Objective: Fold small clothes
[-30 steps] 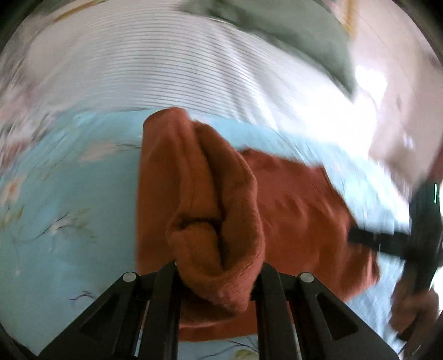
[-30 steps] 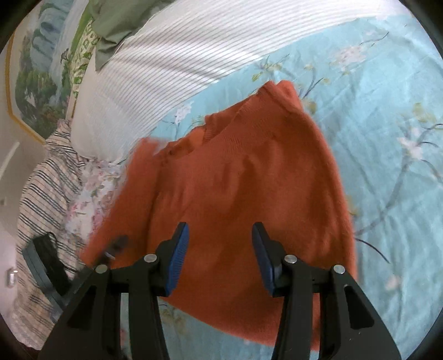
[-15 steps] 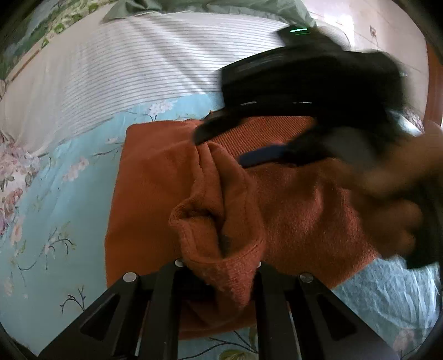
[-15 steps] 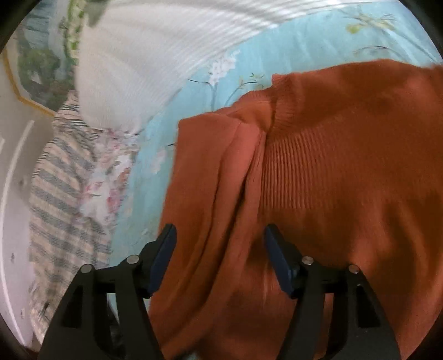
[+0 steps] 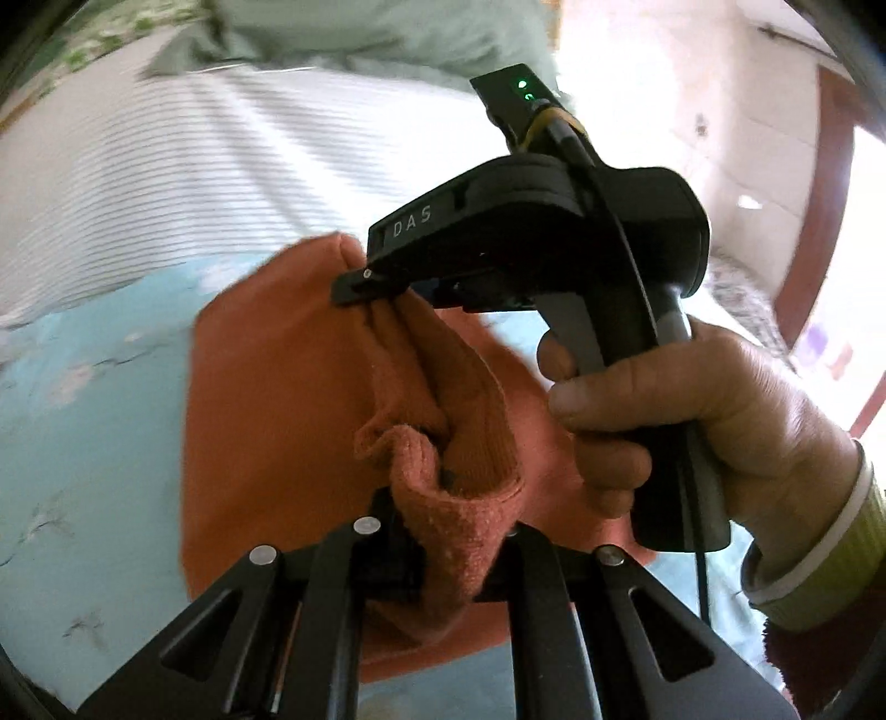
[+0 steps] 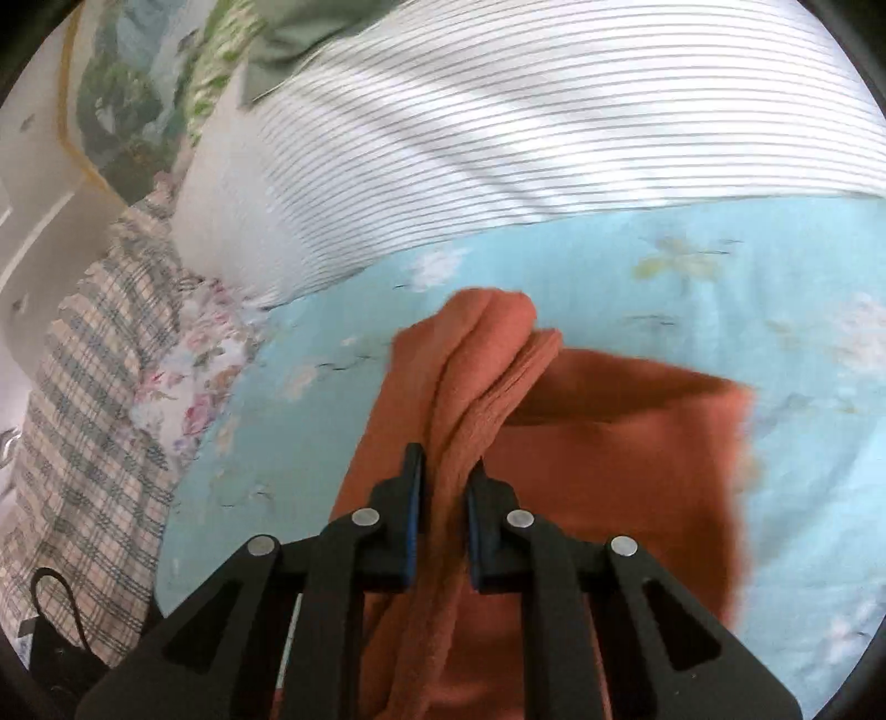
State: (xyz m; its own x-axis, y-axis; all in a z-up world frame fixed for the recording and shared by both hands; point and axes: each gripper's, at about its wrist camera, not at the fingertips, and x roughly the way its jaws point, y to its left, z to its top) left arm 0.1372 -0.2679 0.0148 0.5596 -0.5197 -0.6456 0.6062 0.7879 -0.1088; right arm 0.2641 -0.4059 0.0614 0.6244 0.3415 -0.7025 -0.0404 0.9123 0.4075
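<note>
An orange knit sweater lies on a light-blue floral bedsheet. My left gripper is shut on a bunched ribbed edge of the sweater and holds it up. In the left wrist view the right gripper, held in a hand, pinches a fold of the same sweater farther up. In the right wrist view my right gripper is shut on a ridge of the orange sweater, which trails forward over the bedsheet.
A white striped pillow or cover lies beyond the sweater. A plaid blanket and a floral cloth lie at the left. A green cloth lies at the far side of the bed. A black strap lies low left.
The right gripper came across from the sweater's side, closed on a fold near the sleeve and lifted it. The left gripper kept its hold on the bunched edge.
</note>
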